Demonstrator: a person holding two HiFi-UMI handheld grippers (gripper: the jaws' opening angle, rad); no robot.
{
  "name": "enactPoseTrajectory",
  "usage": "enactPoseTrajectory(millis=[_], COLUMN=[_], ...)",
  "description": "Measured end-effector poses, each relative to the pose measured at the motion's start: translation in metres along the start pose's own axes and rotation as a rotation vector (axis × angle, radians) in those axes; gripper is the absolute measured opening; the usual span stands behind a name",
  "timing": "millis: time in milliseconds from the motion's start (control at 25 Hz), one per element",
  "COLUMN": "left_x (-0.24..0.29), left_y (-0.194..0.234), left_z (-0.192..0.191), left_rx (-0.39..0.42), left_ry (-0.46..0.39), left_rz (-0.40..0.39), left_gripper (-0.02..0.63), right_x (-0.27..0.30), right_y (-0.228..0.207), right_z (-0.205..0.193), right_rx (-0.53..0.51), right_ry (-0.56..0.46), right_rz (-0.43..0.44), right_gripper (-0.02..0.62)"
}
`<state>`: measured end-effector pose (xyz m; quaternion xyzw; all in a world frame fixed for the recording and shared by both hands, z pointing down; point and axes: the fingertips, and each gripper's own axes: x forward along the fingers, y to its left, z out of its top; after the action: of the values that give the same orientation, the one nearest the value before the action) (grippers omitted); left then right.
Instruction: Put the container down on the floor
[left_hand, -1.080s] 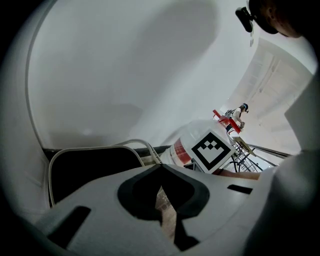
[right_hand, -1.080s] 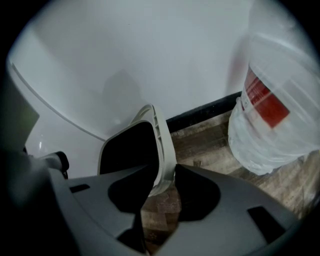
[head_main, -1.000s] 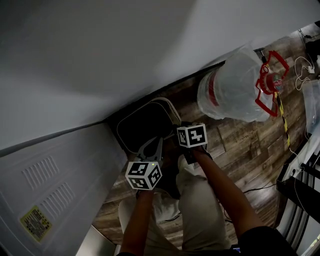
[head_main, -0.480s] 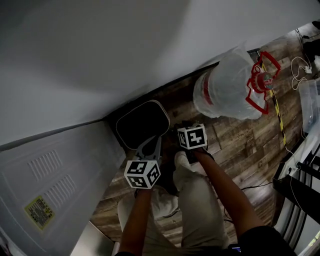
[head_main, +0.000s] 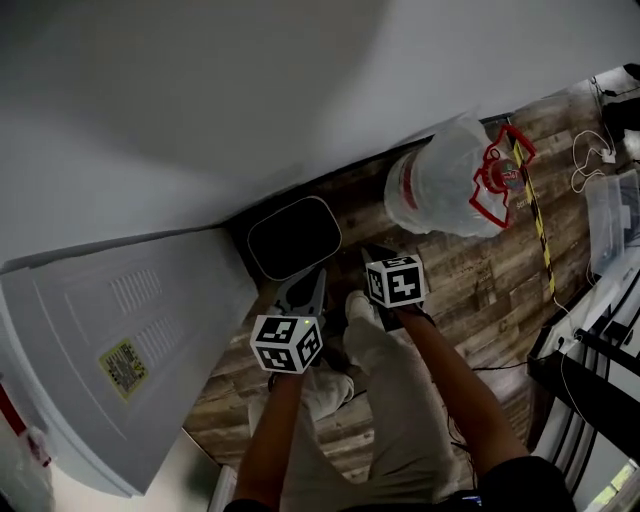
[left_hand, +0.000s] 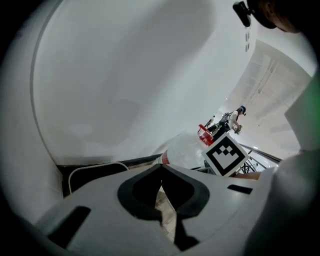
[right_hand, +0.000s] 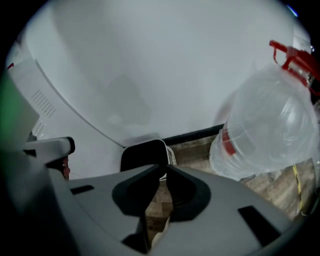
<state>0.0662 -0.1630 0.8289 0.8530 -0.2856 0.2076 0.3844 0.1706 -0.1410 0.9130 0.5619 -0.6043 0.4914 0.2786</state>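
1. Detail inside the container (head_main: 295, 237) is lost to the dim light. Only a black, round-cornered opening ringed by a pale rim can be made out.
2. In the left gripper view only part of the container (left_hand: 92, 172) is seen, its near side cut off by the gripper's grey body. In the right gripper view the lower edge of the container (right_hand: 143, 154) is covered by the jaws.
3. In the head view the jaws of the right gripper (head_main: 378, 262) are largely covered by its marker cube (head_main: 395, 281), and their state is read from its own view instead.
4. The jaws of the left gripper (left_hand: 160, 169) are brought together tip to tip, with nothing held between them. The right gripper (right_hand: 165, 170) is likewise closed and empty; only floor planks are seen through the slit below its tips.
5. The container is set upright on the wooden floor (head_main: 470, 290), against the dark skirting at the foot of the white wall (head_main: 200, 100). It is placed between a white appliance panel (head_main: 120, 340) and a clear water jug (head_main: 445, 185).
6. The container is found just ahead of the tips of the left gripper (head_main: 306, 283), apart from them. The right gripper is held near it, to its right, and no contact is made.
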Motion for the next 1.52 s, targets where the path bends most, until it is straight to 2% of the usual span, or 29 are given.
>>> enactPoseTrajectory(millis=[200,560,920,1120,1280,1520], left_x=[-0.035,-0.093,-0.148,-0.184,-0.201,-0.224], left_y=[-0.018,-0.039,-0.066,-0.084,-0.105,-0.133], left_z=[0.031,0.094,0.114,0.13,0.151,0.19], left_rx=[-0.01,-0.006,-0.036,-0.039,0.006,0.052], left_ry=[-0.005,-0.046,-0.072,-0.095,-0.095,-0.142], left_rz=[0.005,0.027,0.038,0.039,0.016,-0.006], left_gripper=[0.017,0.017,0.017,0.017,0.017,0.017], right_x=[-0.051,-0.131,-0.194,-0.231,-0.262,-0.307], right_y=[0.018,0.06,0.109,0.136,0.153,0.172], right_z=[0.025,0.073,0.097,0.105,0.116,0.132], right_rx=[-0.036,-0.067,-0.056,-0.014,0.009,-0.005], right_ry=[-0.032,-0.113,-0.196,-0.226,-0.26,-0.306], right_rz=[-0.048,-0.013,0.022,0.06,0.089,0.12], right_gripper=[0.041,0.031,0.031,0.031,0.031,0.031])
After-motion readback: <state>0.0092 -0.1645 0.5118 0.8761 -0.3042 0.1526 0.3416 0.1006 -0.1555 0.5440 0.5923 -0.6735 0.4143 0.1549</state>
